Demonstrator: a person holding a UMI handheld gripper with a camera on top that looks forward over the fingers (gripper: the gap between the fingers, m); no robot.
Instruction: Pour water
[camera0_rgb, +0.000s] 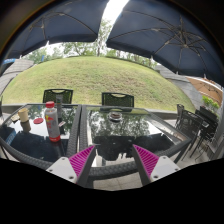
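Note:
My gripper (113, 160) is open and holds nothing; its two pink pads (82, 159) stand well apart. It hangs above the near edge of a glass-topped patio table (120, 132). A clear bottle with a red cap and red label (51, 119) stands upright on another glass table to the left, well beyond my left finger. A tan cup (24, 115) and a red-lidded item (38, 120) stand beside the bottle. A small dark object (116, 115) sits on the far side of the table ahead.
Two dark chairs (117, 99) stand behind the tables. A black wicker chair back (110, 168) lies between my fingers. More chairs (195, 122) stand at the right. Large parasols (165, 30) hang overhead, with a grass slope (100, 75) beyond.

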